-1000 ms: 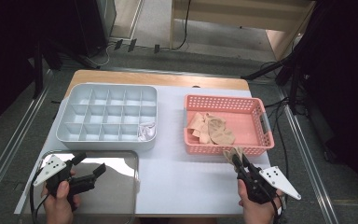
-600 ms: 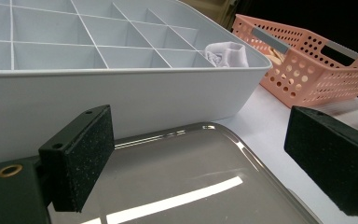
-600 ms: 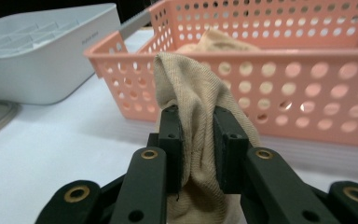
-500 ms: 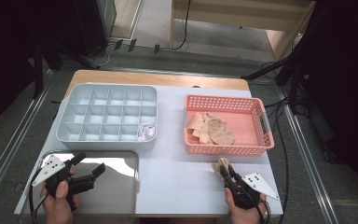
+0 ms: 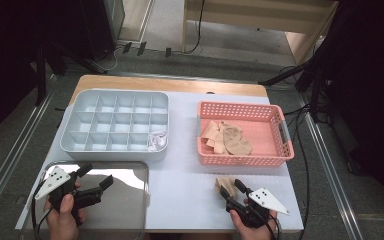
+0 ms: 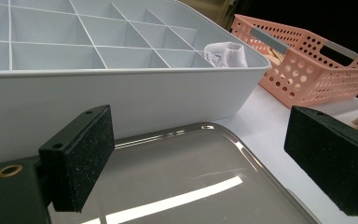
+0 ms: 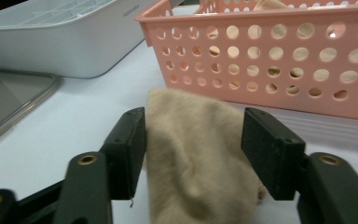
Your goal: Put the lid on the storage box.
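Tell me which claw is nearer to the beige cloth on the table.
Right. The right claw has the beige cloth between its open jaws, which have just been opening. The left claw hovers over the metal tray, far across the table.

L hand (image 5: 62,216) comes in from the bottom edge, wrapped round the L gripper (image 5: 96,179); gripper lies near level, pointing up and to the right in the high view, grey plate on top; jaws wide apart, nothing between the pads (image 6: 81,156). R hand (image 5: 250,222) low at the bottom edge, holding the R gripper (image 5: 228,188), aimed up-left, plate on its right side; its jaws have just been opening, beige cloth (image 7: 193,154) between them; left pad looks to touch it, right pad clear.
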`<move>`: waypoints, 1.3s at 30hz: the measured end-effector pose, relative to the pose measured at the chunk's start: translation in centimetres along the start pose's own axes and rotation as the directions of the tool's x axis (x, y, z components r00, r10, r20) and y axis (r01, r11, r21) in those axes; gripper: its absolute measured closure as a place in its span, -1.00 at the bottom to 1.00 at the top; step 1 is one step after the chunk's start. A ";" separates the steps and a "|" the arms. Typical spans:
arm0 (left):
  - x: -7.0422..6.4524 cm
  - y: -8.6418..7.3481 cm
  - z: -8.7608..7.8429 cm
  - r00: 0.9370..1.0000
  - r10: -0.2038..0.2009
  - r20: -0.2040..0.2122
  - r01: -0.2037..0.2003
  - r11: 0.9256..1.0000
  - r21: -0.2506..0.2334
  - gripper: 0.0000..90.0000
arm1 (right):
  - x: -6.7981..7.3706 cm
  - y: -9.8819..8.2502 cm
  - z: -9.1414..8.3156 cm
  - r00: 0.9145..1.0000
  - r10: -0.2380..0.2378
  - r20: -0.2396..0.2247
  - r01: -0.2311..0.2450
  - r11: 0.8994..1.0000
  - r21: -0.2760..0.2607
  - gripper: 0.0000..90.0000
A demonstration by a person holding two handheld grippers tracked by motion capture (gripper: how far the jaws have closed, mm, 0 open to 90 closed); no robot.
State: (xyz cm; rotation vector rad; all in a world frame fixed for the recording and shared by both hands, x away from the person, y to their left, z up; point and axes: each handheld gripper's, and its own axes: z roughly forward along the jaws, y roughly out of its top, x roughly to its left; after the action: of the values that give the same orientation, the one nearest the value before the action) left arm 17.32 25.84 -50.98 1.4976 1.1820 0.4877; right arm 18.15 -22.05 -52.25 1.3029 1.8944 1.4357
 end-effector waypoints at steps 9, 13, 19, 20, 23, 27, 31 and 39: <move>0.1 0.0 -0.1 1.000 -0.009 -0.001 0.009 1.000 -0.003 -0.81 | -0.2 1.0 -0.9 0.999 0.032 -0.006 -0.033 0.999 -0.036 -0.25; 0.1 0.0 -0.1 1.000 -0.009 -0.002 0.009 1.000 -0.002 -0.81 | -0.4 1.6 -1.3 0.999 0.041 0.006 -0.041 0.998 -0.047 -0.21; 0.1 0.0 -0.1 1.000 -0.006 -0.003 0.006 1.000 0.000 -0.81 | -0.8 2.7 -1.6 0.999 0.047 0.025 -0.046 0.997 -0.056 -0.21; 0.1 0.0 -0.1 1.000 -0.005 -0.002 0.005 1.000 0.001 -0.81 | -0.9 2.9 -1.5 0.998 0.049 0.026 -0.048 0.997 -0.055 -0.22; 0.1 0.0 -0.1 1.000 -0.008 -0.002 0.008 1.000 -0.002 -0.81 | -0.9 3.3 -1.4 0.998 0.057 0.035 -0.055 0.997 -0.057 -0.25; 0.1 0.0 -0.1 1.000 -0.010 -0.003 0.010 1.000 -0.006 -0.81 | -1.0 3.9 -1.1 0.997 0.061 0.044 -0.058 0.997 -0.051 -0.31; 0.1 0.0 -0.1 1.000 -0.009 -0.003 0.009 1.000 -0.007 -0.81 | -1.0 4.5 -0.8 0.997 0.053 0.054 -0.051 0.998 -0.042 -0.38; 0.2 0.0 -0.1 1.000 -0.010 -0.002 0.010 1.000 -0.005 -0.81 | -1.2 6.1 0.1 0.996 0.047 0.079 -0.045 0.999 -0.028 -0.52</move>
State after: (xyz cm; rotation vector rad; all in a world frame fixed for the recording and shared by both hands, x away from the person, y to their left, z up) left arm 17.34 26.01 -50.97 1.4867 1.1891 0.4848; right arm 21.32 -22.88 -46.95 1.3784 1.7994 1.4049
